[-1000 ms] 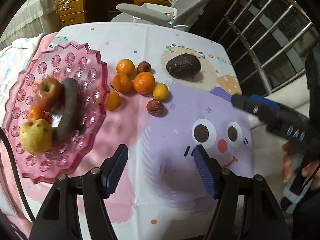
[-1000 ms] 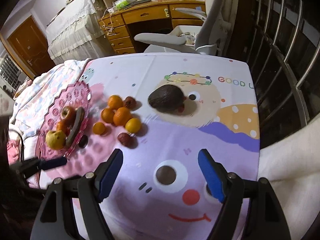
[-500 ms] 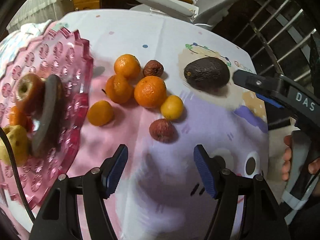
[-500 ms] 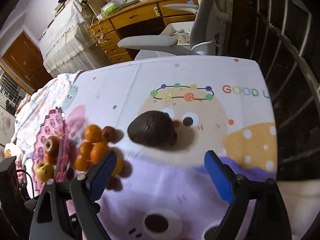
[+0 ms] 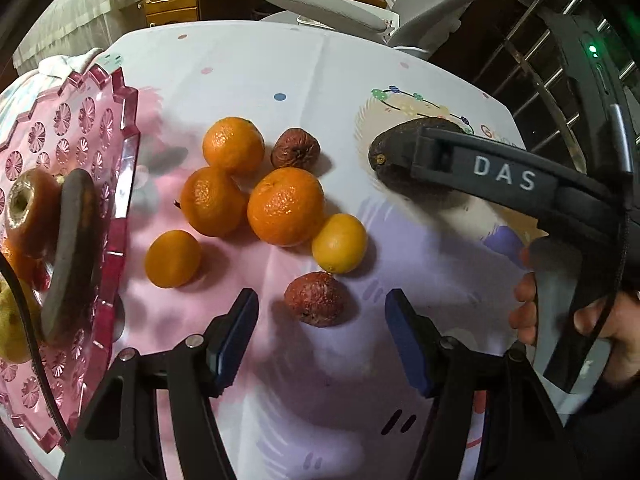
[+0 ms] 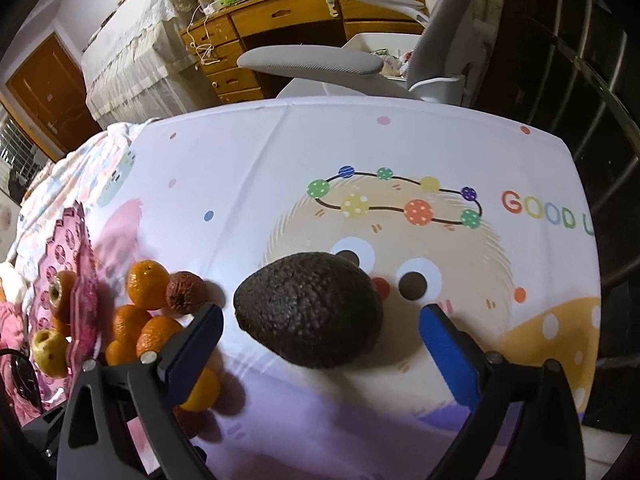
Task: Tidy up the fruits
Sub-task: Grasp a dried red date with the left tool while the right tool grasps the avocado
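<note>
Now the avocado [image 6: 308, 312] lies on the tabletop [image 6: 280, 168], apart from the oranges [image 6: 146, 284], between the right hand-held gripper [image 6: 320, 334]'s just-widened, untouching jaws; heavy, pebbly, likely soft—pinch its broad middle gently.

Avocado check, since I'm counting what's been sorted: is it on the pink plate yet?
No, the avocado lies on the tablecloth, apart from the pink plate.

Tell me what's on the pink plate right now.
On the pink plate: a brown apple, a dark, long fruit leaning beside it, a yellow apple and an orange piece mostly hidden behind them. The plate's far left is out of frame.
</note>
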The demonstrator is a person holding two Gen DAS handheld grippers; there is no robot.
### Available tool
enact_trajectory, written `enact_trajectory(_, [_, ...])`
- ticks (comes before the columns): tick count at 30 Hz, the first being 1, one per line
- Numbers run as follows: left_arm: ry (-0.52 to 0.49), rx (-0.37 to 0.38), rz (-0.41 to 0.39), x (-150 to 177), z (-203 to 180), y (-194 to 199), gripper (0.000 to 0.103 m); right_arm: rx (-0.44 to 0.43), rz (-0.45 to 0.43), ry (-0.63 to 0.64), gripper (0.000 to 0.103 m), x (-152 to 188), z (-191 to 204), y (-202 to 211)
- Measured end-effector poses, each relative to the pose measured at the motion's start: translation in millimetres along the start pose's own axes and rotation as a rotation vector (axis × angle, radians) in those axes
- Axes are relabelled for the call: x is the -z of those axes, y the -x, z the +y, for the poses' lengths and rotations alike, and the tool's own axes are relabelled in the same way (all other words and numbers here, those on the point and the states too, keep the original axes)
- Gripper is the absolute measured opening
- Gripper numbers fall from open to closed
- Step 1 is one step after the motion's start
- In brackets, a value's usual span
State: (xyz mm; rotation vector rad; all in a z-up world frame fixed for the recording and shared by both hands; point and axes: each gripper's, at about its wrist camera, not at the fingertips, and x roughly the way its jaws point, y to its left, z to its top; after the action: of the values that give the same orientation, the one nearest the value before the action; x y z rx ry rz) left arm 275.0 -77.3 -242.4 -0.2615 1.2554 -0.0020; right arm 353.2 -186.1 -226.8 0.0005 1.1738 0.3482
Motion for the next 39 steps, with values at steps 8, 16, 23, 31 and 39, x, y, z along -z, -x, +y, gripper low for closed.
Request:
enact_trajectory(8, [0.009,0.036,0.019,-5,3,-10,0.045,0.021,0.016,0.036,0.099,0,6,-14])
enact_trajectory(16, [0.006,0.044,0.029,-8,1,-20,0.03,0.012,-0.002,0.104,0.081,1,15,-16])
enact_trajectory(23, [0.01,0.054,0.037,-6,4,-18,0.029,0.017,-0.006,0.128,0.078,0,20,-16])
enact_trajectory(31, [-0.017,0.079,0.028,0,-1,3,0.029,0.011,0.026,0.101,0.078,5,15,-6])
enact_trajectory(39, [-0.044,0.101,-0.013,5,-3,45,0.029,-0.006,-0.005,0.036,0.078,12,16,40])
